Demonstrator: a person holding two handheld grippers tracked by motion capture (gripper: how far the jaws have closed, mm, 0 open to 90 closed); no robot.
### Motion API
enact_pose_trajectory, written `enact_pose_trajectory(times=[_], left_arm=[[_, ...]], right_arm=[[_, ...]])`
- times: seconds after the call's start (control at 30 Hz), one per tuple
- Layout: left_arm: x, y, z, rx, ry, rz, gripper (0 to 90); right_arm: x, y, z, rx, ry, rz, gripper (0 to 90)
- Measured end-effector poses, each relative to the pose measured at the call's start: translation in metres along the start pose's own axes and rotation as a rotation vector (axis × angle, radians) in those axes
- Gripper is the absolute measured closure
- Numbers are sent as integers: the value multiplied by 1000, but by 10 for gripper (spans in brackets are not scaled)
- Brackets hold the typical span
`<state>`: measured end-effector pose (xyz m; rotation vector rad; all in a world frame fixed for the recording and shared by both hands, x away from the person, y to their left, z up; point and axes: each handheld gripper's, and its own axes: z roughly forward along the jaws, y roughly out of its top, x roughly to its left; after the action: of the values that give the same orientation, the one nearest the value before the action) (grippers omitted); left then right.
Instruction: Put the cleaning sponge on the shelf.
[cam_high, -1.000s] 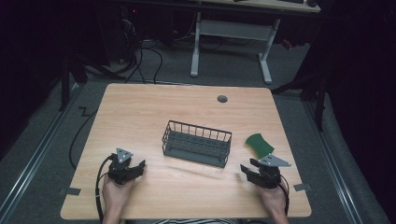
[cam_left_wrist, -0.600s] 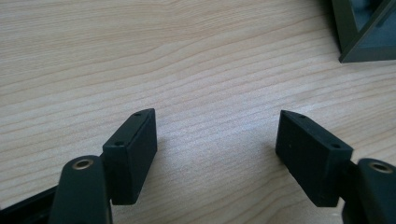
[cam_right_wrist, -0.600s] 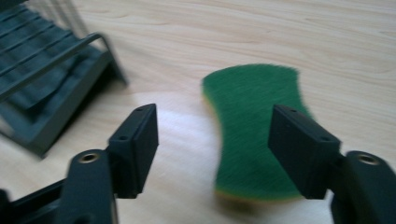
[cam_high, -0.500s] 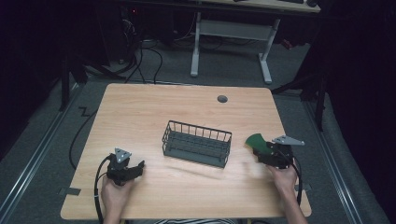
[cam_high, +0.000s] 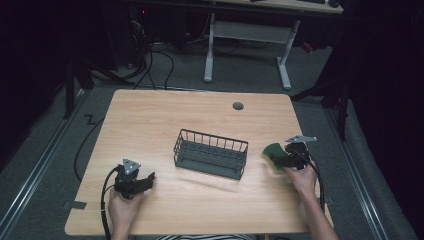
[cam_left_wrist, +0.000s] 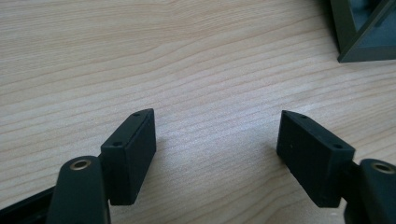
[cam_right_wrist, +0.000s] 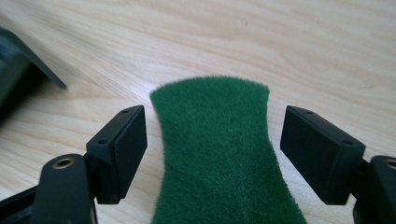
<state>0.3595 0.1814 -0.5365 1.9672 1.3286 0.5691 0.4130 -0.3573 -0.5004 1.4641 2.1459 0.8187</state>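
A green fuzzy pad (cam_high: 271, 150) (cam_right_wrist: 219, 158) lies flat on the wooden table (cam_high: 165, 120), right of a dark wire basket (cam_high: 211, 152). My right gripper (cam_high: 277, 159) (cam_right_wrist: 212, 135) is open with one jaw on each side of the pad, a gap showing on both sides. Its jaws have just been opening. Near the front left, my left gripper (cam_high: 147, 181) (cam_left_wrist: 215, 135) rests low over bare wood, open and holding nothing. Its jaws have just been opening a little too.
The basket's corner (cam_left_wrist: 362, 32) stands at the upper right of the left gripper view, and its edge (cam_right_wrist: 21, 60) at the left of the right gripper view. A grey grommet (cam_high: 238, 106) sits near the far edge. White desk legs (cam_high: 210, 50) and cables lie beyond.
My right hand has moved away from the table's front edge up to the green pad, and its jaws now straddle it. The left hand has stayed put.
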Motion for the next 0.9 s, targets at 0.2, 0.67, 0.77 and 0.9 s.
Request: enact_pose_trajectory(times=[0.2,0.67,0.77,0.9], left_arm=[[0,0,0,-2,-1,-5,290],[1,0,0,-6,-8,-15,287],[1,0,0,-6,-6,-13,287],[1,0,0,-4,-5,-10,286]], right_arm=[[-1,-3,8,44,4,-10,241],[-2,-6,3,35,3,-17,305],[-2,-6,1,29,10,-14,307],[0,-7,-2,23,21,-19,308]])
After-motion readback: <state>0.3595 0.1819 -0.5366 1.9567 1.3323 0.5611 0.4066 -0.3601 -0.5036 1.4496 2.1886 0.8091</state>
